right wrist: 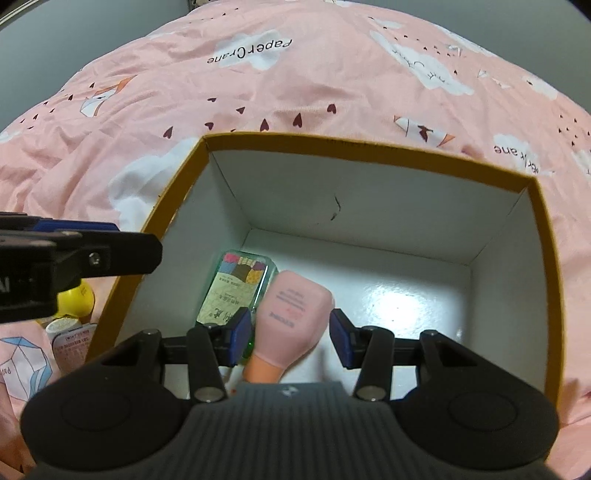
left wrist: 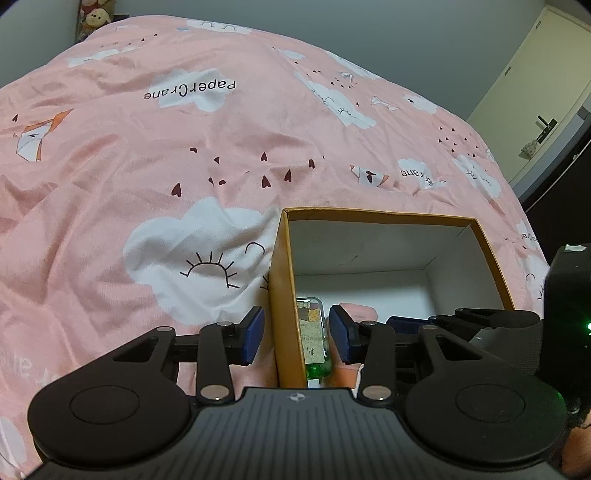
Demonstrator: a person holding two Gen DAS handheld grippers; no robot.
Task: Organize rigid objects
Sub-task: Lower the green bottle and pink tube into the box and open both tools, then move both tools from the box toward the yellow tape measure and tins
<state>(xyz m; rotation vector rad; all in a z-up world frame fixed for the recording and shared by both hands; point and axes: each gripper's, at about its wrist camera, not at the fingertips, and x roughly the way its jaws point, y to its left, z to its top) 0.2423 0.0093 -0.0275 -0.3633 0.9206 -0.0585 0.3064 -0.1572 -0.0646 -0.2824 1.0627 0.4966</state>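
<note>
An open cardboard box with orange walls and a white inside sits on the pink bedspread. A green glass bottle lies on its floor by the left wall. My right gripper reaches into the box, shut on a pink bottle that is tilted, its orange cap toward the camera. My left gripper is open and straddles the box's left wall, one pad outside and one inside beside the green bottle; neither pad presses on the wall. The pink bottle shows just behind the inner pad.
A yellow object and a small white labelled container lie on the bedspread left of the box. The left gripper's finger overhangs the box's left rim. A door stands at far right, plush toys at far left.
</note>
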